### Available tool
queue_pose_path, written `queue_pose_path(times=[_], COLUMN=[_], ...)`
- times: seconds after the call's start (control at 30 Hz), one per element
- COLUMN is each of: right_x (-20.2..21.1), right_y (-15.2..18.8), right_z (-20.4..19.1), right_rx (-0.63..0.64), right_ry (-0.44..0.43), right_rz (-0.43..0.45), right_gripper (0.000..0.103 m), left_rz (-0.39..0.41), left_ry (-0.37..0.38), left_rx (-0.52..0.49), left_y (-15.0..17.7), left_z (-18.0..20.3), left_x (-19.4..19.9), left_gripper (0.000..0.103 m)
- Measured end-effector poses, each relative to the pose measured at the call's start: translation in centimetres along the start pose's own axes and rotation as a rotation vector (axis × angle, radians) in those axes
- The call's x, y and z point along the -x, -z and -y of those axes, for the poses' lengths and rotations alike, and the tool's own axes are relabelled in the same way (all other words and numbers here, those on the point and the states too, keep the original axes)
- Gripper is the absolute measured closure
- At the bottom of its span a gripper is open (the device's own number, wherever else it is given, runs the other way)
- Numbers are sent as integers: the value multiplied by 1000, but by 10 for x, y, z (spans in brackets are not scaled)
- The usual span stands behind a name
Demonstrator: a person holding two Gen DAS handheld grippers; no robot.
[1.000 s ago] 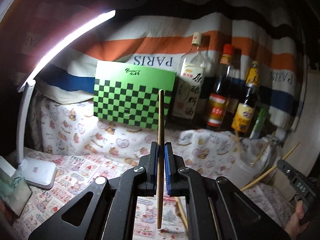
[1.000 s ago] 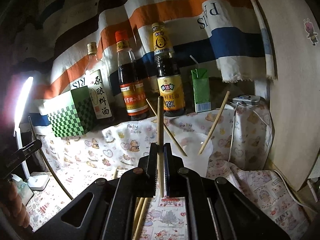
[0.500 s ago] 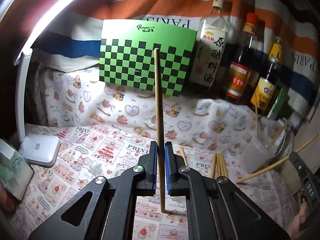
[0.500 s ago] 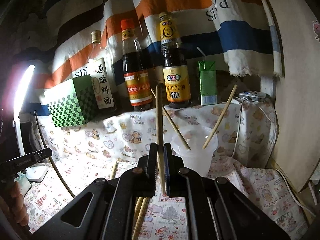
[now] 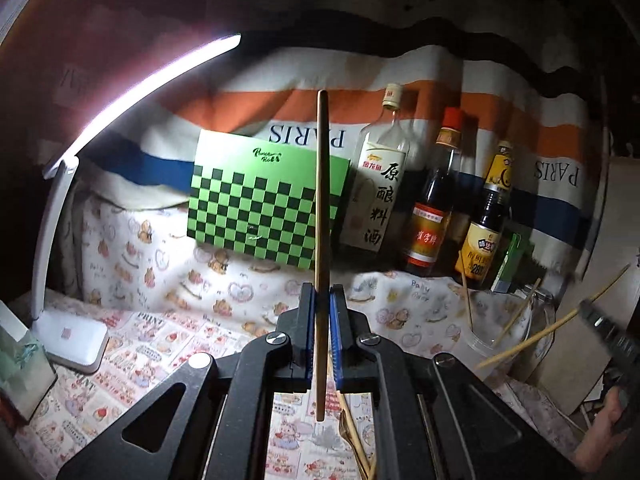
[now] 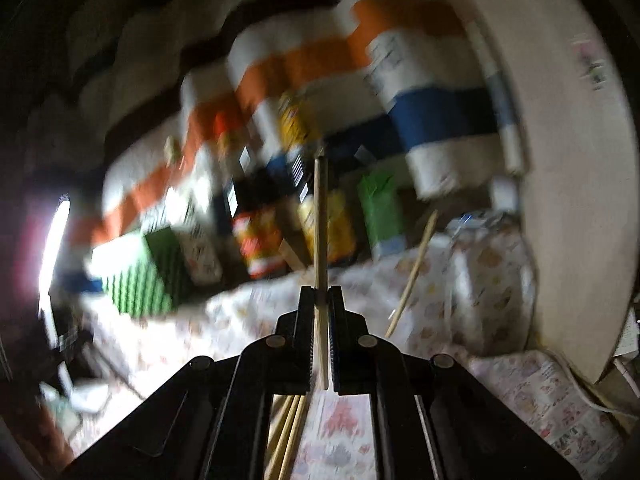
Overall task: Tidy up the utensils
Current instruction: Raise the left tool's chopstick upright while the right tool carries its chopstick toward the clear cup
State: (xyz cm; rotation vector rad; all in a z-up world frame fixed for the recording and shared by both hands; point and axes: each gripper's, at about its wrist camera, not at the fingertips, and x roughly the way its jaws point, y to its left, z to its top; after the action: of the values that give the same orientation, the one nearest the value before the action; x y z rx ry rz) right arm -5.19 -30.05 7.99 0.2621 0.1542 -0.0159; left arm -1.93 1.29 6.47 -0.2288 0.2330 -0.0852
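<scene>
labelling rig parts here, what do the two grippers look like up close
Both look alike: the left gripper and right gripper have matte black angular frames with triangular cutouts, round silver screw heads, and two narrow upright fingers lined with ridged blue pads. No cables or sleeves show.

"PARIS", mirrored, on striped cloth (image 5: 400, 80); "原酿料酒" on clear bottle (image 5: 380, 184); "Baby" on printed cloth (image 5: 248, 292).

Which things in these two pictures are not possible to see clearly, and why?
- Right wrist view: bottle labels and green carton, smeared by motion blur.
- Right wrist view: the plastic cup, lost in the blur; only a leaning chopstick shows.
- Left wrist view: loose chopsticks on the cloth, mostly hidden behind the left gripper.
- Left wrist view: right gripper, cut off by the edge.
</scene>
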Motion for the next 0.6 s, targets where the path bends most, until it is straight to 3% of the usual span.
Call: queue_pose_path(times=[0.07, 0.17, 0.4, 0.6], right_x=[10, 13, 0, -33], right_y=[-9, -20, -29, -13], right_z=[10, 24, 34, 29], right_rx=[-23, -68, -117, -61], right_ry=[53, 67, 51, 65], right_rz=[91, 146, 152, 61], right_gripper=[96, 96, 96, 96], left_rz=[-6, -17, -20, -29], left_ry=[-9, -4, -13, -13], left_rx=[-6, 4, 37, 48], left_y=[1, 3, 2, 2], left_z=[1, -3, -12, -14], left_x=[-4, -9, -12, -13], left_gripper=[97, 97, 97, 97])
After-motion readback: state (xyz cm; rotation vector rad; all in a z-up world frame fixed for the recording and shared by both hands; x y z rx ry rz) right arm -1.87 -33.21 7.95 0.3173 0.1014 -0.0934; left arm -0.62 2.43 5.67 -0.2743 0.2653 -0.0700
